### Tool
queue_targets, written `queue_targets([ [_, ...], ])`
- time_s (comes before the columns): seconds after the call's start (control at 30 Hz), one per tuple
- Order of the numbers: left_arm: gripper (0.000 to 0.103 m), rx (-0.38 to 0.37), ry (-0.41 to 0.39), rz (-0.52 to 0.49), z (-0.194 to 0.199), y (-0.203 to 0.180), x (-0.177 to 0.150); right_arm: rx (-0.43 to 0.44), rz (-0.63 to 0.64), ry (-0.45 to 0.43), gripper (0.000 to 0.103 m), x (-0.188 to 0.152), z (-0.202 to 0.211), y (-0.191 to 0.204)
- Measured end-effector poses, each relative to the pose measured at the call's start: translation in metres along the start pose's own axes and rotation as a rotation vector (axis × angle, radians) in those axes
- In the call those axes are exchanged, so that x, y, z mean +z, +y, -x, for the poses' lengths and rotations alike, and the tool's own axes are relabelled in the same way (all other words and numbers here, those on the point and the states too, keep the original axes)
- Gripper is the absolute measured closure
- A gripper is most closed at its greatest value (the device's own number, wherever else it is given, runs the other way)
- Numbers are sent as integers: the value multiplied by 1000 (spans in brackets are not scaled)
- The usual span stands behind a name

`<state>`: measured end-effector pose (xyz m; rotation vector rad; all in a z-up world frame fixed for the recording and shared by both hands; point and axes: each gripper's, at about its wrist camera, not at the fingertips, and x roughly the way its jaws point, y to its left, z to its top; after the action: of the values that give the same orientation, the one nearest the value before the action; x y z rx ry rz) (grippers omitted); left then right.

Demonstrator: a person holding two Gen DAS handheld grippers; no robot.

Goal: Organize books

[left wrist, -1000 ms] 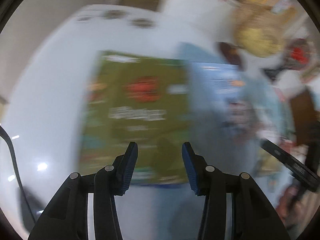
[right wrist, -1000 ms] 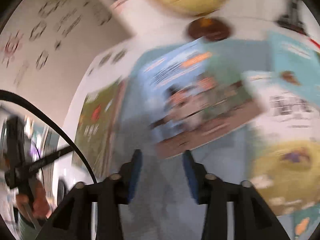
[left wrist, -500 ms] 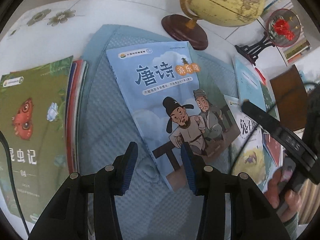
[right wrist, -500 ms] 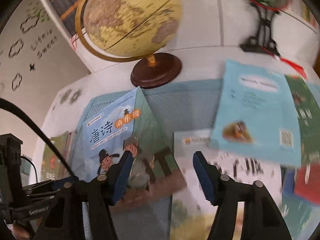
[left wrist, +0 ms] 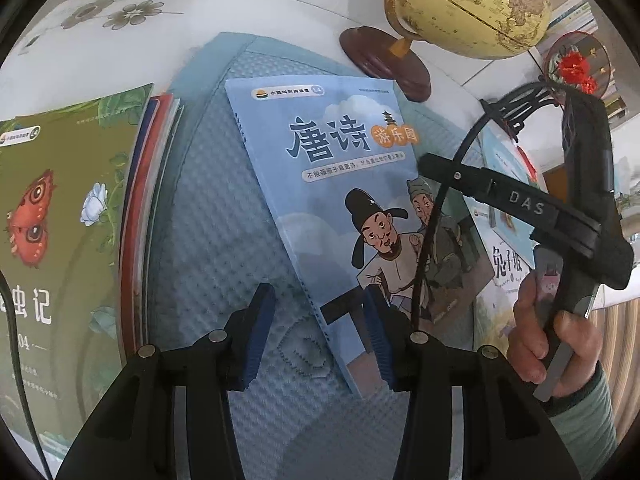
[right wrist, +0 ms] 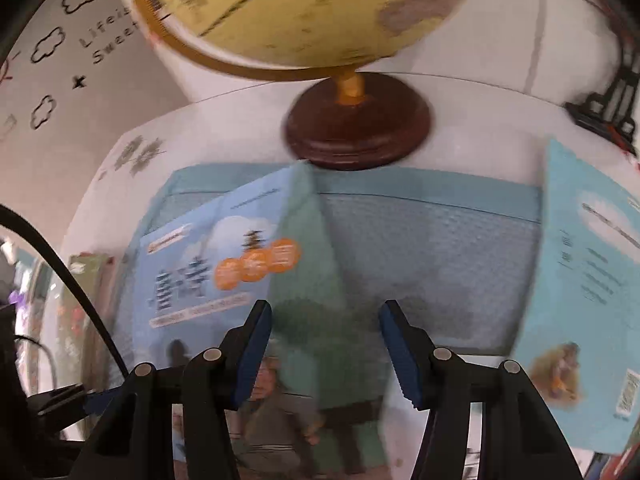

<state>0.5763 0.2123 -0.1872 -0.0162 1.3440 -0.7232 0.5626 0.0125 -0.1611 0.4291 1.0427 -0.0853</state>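
**Hovering over the blue poetry book, both sets of fingers spread**

Blurring smears the right wrist view, so titles there cannot be read. The left gripper (left wrist: 318, 330) stands with fingers spread, empty, above the near corner of the blue poetry book (left wrist: 344, 200), which lies flat on a blue mat (left wrist: 208, 208) on the white bench (left wrist: 100, 48). The right gripper (right wrist: 326, 346), its jaws just narrowed yet apart, holds nothing; its fingertips are hidden in the left view. One green butterfly book (left wrist: 60, 220) tops a stack, cut off at left. One globe (left wrist: 472, 4) stands behind. Two more books, partly covered, lie at right.
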Motion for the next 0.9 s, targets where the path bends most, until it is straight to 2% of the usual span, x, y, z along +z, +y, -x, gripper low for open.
queue_targets([
  [0.07,57,-33,17,7,-2,0,2,29,11,23,47,-2,3,9],
  [0.13,59,-28,34,5,3,0,-2,20,4,37,46,-10,10,17],
  [0.23,59,-63,69,-27,12,2,-21,34,-25,43,46,-33,30,23],
  [0.37,59,-69,118,-110,26,0,-65,38,-34,66,46,-80,58,43],
  [0.53,59,-100,188,-194,42,2,-126,-75,42,121,45,-162,80,75],
  [0.6,59,-115,199,-182,48,6,-144,-92,37,158,45,-191,81,76],
  [0.67,59,-132,191,-148,53,12,-152,-65,-16,175,45,-218,82,71],
  [0.83,60,-97,161,-93,58,12,-161,-52,-45,140,47,-241,100,68],
  [0.9,61,-65,153,-92,54,6,-168,-54,-37,161,57,-248,98,68],
])
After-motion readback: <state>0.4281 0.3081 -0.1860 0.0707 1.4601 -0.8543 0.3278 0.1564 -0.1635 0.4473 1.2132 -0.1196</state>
